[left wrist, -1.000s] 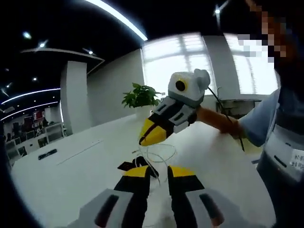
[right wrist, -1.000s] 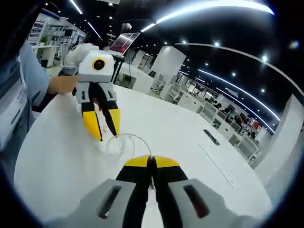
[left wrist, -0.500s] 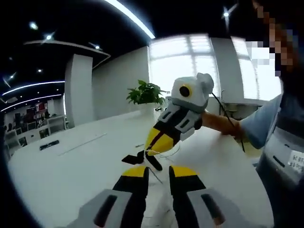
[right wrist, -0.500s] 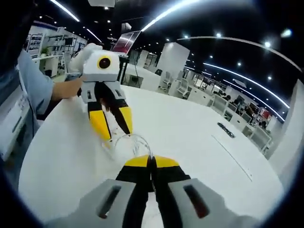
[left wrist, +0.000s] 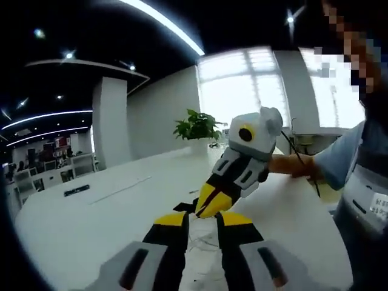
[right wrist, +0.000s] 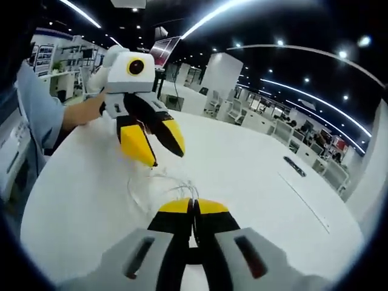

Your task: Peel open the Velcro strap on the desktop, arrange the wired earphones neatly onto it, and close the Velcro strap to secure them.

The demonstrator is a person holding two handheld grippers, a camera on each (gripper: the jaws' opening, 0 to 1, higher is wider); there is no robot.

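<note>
Lifting off the table [right wrist: 254, 163]: right gripper [left wrist: 209, 205], jaws pressed on the black Velcro strap [left wrist: 182, 207], rising higher than a moment ago; left gripper [right wrist: 156, 142] spread above the earphones [right wrist: 154, 185] (loosely coiled, unsecured).

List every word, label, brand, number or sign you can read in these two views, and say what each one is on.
No text can be read in either view.
White badge on the person's clothes, left gripper view: dark marks, too small and blurred to read.
Wall displays at far left of the right gripper view: too small to read.
Left gripper and right gripper: no lettering visible.
</note>
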